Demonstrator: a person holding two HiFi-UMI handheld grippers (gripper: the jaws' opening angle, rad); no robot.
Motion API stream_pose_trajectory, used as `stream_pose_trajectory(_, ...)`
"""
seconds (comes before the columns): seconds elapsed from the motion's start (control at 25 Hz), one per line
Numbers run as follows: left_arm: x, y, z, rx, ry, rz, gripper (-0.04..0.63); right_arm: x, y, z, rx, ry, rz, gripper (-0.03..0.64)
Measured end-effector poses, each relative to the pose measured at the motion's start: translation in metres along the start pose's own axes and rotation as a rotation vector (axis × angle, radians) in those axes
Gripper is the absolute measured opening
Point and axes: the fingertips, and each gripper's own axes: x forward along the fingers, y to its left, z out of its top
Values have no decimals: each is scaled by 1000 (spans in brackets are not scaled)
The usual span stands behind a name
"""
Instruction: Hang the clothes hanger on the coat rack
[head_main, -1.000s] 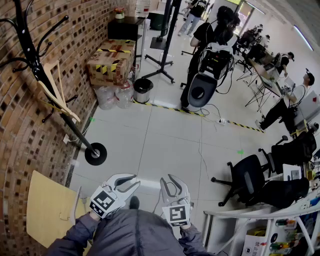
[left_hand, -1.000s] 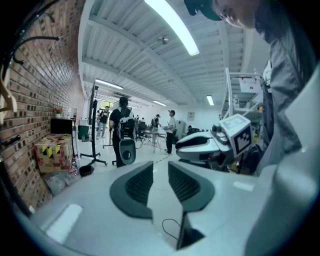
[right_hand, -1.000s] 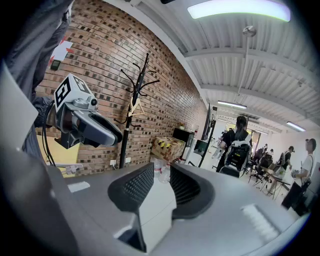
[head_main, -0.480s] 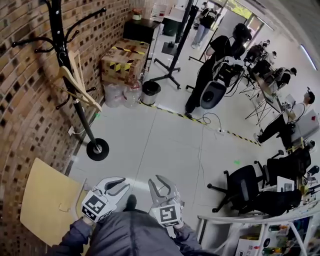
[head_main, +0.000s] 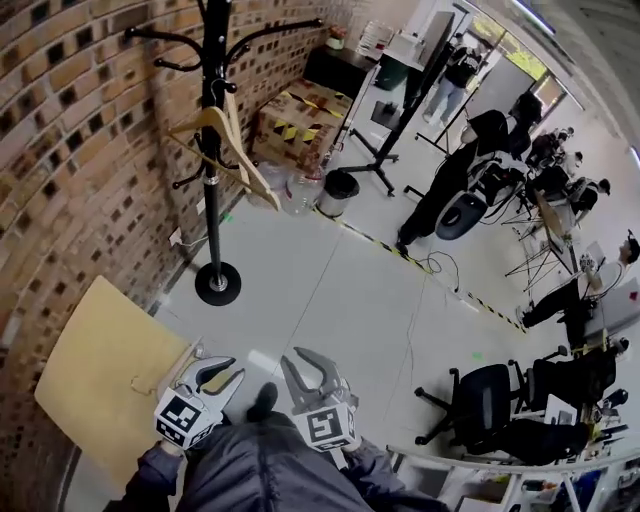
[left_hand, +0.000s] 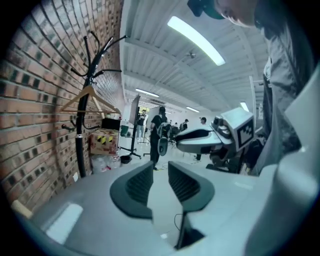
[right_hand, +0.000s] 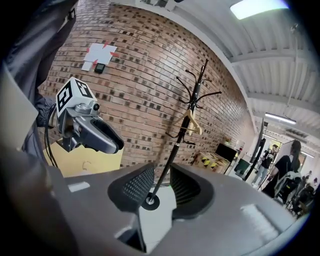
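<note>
The black coat rack (head_main: 212, 150) stands by the brick wall, its round base (head_main: 218, 283) on the tiled floor. A wooden clothes hanger (head_main: 225, 130) hangs on one of its upper hooks; it also shows in the left gripper view as the hanger (left_hand: 90, 97) and in the right gripper view as the hanger (right_hand: 191, 122). My left gripper (head_main: 232, 370) and right gripper (head_main: 303, 362) sit low in front of me, well short of the rack. Both point roughly toward it. Each pair of jaws is nearly closed with only a thin gap and nothing between them.
A pale yellow board (head_main: 100, 370) leans on the brick wall at my left. Taped cardboard boxes (head_main: 300, 115), water jugs and a black bin (head_main: 340, 190) lie beyond the rack. A person (head_main: 450, 190) stands mid-room, with office chairs (head_main: 490, 395) at right.
The view has swung so the coat rack sits nearer and more to the right in the head view. Both grippers shifted slightly left, still empty. The hanger stays on the rack.
</note>
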Motion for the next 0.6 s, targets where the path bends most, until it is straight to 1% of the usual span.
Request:
stream_pose_trajectory(0.08, -17, 4, -7, -25, -4, 56, 74, 7, 15, 7, -25, -7, 58, 107)
stream_pose_trajectory(0.2, -38, 17, -14, -8, -2, 98, 74, 24, 36, 18, -48, -48, 97, 107)
stream_pose_trajectory(0.24, -47, 20, -18, -13, -2, 119, 74, 30, 46, 20, -58, -53, 122, 107)
stream_pose_trajectory(0.36, -82, 28, -42, -78, 6, 215, 74, 45, 87, 26, -106, -24, 244, 107)
stream_pose_trajectory(0.52, -127, 46, -79, -157, 30, 332, 75, 71, 135, 43, -163, -47, 360, 107)
stream_pose_trajectory(0.6, -148, 53, -102, -188, 59, 399, 81, 84, 159, 45, -183, -58, 414, 107)
